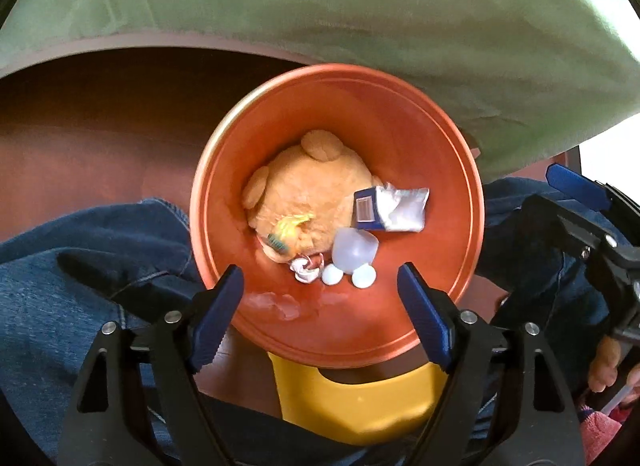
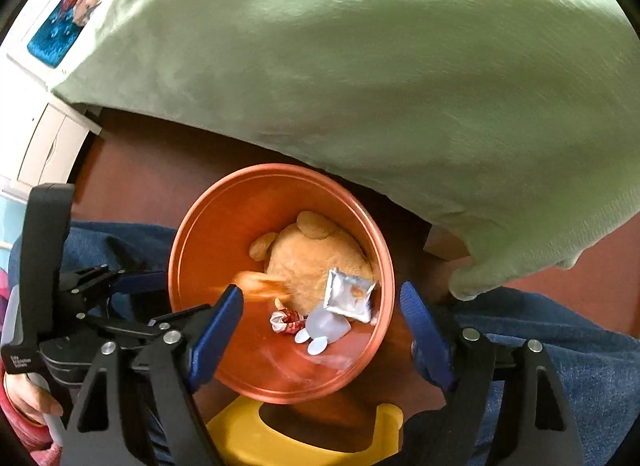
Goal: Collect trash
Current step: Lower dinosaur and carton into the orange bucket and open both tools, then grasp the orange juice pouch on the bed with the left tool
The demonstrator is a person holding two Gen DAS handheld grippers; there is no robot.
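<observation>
An orange bucket (image 1: 420, 125) sits below both grippers and also shows in the right wrist view (image 2: 200, 250). Inside lie a tan plush toy (image 1: 312, 193), a silver and blue wrapper (image 1: 394, 207), a clear plastic cup (image 1: 354, 248), two white caps (image 1: 363, 277), a yellow wrapper (image 1: 290, 227) and a crumpled red-white wrapper (image 2: 286, 322). My left gripper (image 1: 320, 286) is open and empty above the bucket. My right gripper (image 2: 322, 306) is open above the bucket; a blurred orange piece (image 2: 260, 286) is in the air by its left finger.
A yellow stool (image 1: 352, 406) stands under the bucket's near edge. A person in a green shirt (image 1: 320, 5) and blue jeans (image 1: 60, 286) sits close behind and around the bucket. The floor is brown (image 1: 100, 125). A white cabinet (image 2: 44, 121) is at the left.
</observation>
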